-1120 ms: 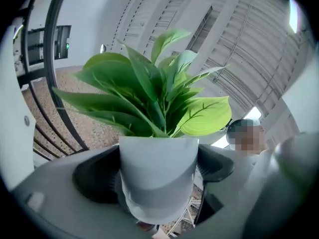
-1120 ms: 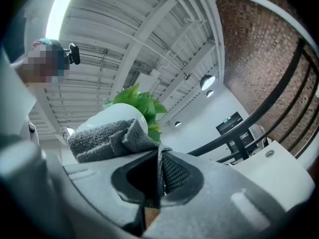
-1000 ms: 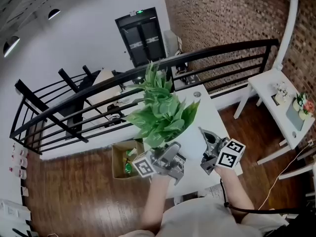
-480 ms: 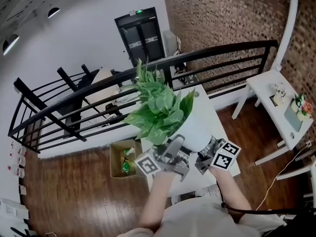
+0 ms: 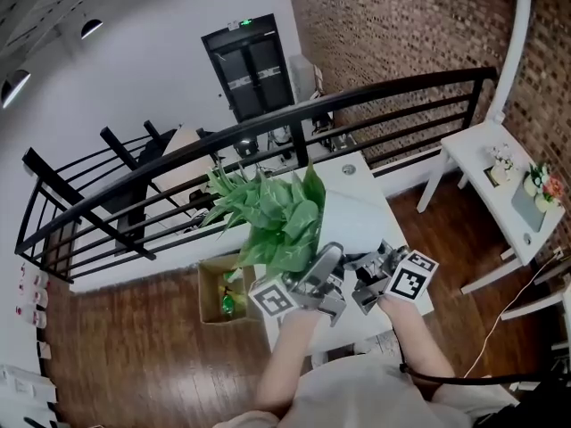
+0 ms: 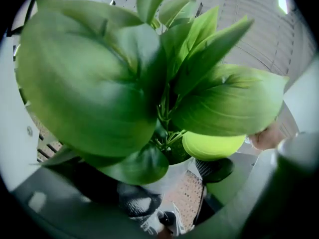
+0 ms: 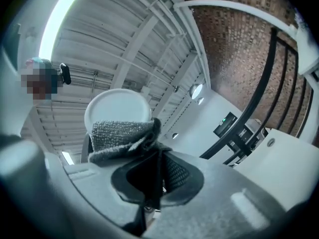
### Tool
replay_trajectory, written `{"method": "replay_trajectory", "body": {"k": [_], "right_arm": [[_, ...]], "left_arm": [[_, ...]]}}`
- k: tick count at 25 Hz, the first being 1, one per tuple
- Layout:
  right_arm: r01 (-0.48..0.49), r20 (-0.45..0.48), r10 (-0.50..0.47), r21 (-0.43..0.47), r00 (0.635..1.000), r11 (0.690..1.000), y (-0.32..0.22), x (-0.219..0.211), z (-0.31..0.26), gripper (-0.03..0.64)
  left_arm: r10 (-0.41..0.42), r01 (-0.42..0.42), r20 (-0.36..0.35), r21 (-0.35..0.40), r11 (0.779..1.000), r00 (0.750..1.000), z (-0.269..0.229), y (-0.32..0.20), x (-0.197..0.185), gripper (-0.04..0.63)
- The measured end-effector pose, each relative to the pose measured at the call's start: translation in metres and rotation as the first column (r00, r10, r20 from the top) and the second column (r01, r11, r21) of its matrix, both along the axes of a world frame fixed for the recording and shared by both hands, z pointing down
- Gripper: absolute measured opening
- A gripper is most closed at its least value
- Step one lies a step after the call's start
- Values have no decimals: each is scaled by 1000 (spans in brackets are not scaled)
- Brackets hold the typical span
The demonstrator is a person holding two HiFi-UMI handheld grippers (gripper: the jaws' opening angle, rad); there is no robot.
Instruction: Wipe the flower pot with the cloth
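Flower pot (image 6: 169,178) is off the desk (image 5: 361,181), tipped over, leaves (image 5: 272,217) pointing away. Left gripper (image 5: 323,266) jaws are clamped on the pot rim. Right gripper (image 5: 368,270) jaws are pinched together on a grey cloth (image 7: 119,133), next to the pot's white underside. Judged: pot is rigid, smooth, likely slippery and breakable, and top-heavy with foliage. Keep the rim hold and wipe with light pressure.

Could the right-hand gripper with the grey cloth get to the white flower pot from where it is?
Probably yes. The right gripper, shut on the cloth, hangs close beside the raised, tilted flower pot, and nothing shows between them; the leaves spread away on the far side.
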State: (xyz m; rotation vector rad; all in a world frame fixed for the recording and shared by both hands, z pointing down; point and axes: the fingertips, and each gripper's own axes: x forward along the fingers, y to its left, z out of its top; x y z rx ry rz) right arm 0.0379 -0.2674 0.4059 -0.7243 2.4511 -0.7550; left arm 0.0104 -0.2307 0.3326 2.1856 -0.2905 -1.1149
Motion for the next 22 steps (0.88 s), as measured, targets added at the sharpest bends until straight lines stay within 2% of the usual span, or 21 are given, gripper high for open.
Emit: {"method": "replay_trajectory", "body": {"k": [4,7,9,11,13,15,17,19,22], "right_arm": [[22,-56,-22,-5,998,1000,16,-5,4,-3],[45,-108,-42,24,993,999,32,-8,3,-3],[37,-181,-22,80,983,996,40,-6,2,-3],[2,-283,52,186,958,983,47,0,-5,-3],[-50,-334,154,302,930,952,52,8,-19,-3],[-101,-327,244,399,913,911,57,13,-36,-3],[-136,-330,331,496,884,858,62,13,-50,-3],[-143,-358,411,584,839,799,62,7,-61,-3],[-147,-370,495,666,786,732,53,4,-76,-3]], "left_arm": [[-66,63,104,32,998,992,2,-4,1,491],[-95,92,135,29,995,986,9,-11,-1,491],[-96,94,155,22,995,983,17,-15,-2,491],[-93,93,164,7,996,982,23,-18,-2,489],[-99,101,170,-6,995,980,28,-21,-3,488],[-110,116,178,-24,993,978,35,-24,-6,488],[-119,128,199,-33,991,973,44,-24,-10,487],[-122,129,222,-19,991,967,49,-22,-13,486],[-73,86,201,-56,995,977,51,-20,-7,486]]}}
